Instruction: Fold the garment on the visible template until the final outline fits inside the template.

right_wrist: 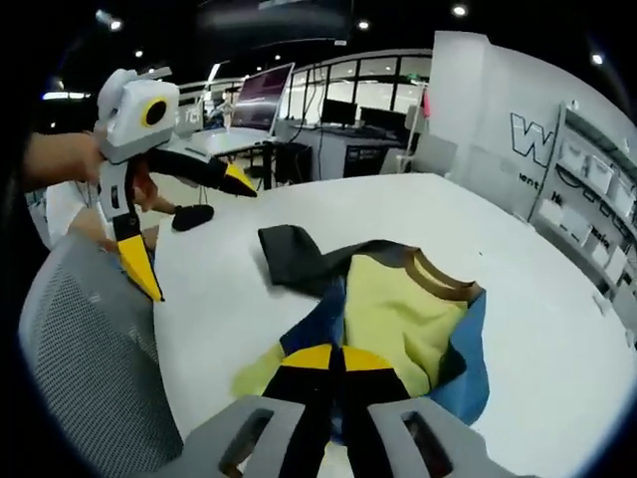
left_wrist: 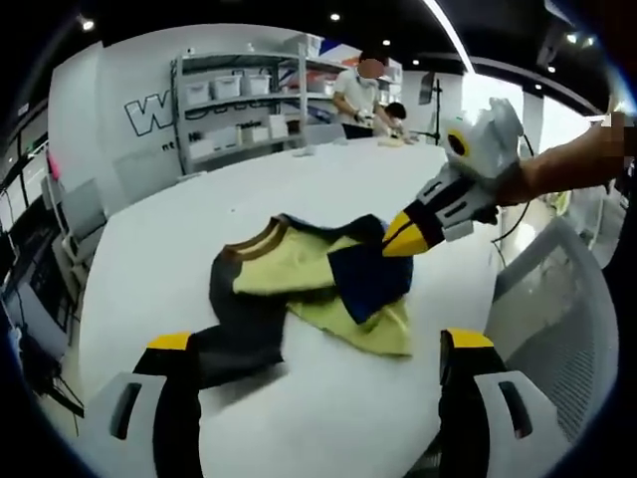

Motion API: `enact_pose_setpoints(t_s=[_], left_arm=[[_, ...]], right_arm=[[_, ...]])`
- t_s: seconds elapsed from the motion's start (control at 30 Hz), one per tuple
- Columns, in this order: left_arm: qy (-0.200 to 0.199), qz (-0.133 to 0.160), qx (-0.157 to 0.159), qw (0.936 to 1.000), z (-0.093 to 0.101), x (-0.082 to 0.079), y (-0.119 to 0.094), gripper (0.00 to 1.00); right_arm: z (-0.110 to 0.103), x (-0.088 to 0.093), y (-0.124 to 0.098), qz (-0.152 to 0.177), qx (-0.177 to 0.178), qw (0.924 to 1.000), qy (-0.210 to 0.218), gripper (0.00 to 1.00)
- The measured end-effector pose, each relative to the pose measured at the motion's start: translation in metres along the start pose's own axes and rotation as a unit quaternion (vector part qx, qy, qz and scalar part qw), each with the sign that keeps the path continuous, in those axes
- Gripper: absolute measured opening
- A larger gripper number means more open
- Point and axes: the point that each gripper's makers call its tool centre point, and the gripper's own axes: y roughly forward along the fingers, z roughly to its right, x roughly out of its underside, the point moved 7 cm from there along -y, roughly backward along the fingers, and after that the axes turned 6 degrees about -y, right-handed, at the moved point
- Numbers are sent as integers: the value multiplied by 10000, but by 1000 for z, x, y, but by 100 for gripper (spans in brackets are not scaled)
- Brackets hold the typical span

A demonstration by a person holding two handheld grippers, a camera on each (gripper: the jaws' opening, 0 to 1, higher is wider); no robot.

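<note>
**Two grippers, one clamped on a crumpled garment**

Two grippers work over a white table (left_wrist: 328, 169). The garment (left_wrist: 309, 289), yellow with dark grey and blue panels and a brown collar, lies bunched near the middle of the table. In the left gripper view, the left gripper (left_wrist: 318, 354) has its jaws spread wide apart with nothing between them, just short of the garment's dark sleeve. The right gripper (left_wrist: 406, 237) comes in from the right, its yellow tips pressed together on the blue fabric at the garment's right edge. In the right gripper view, the right gripper (right_wrist: 333, 360) is clenched on the garment's near edge, and the left gripper (right_wrist: 199, 234) hangs released at far left above a mesh chair (right_wrist: 90, 368). Far off stand shelves (left_wrist: 239, 100) and a person (left_wrist: 360, 100).
</note>
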Motion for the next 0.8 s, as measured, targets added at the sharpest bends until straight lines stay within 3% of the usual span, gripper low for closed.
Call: enact_pose_setpoints(t_s=[0.37, 0.8], left_arm=[[42, 36, 95, 9999, 5, -5, 4, 98], [75, 74, 145, 9998, 4, -6, 4, 98]], right_arm=[[24, 10, -42, 35, 438, 9987, 255, 0], [53, 21, -70, -48, 857, 9959, 276, 0]])
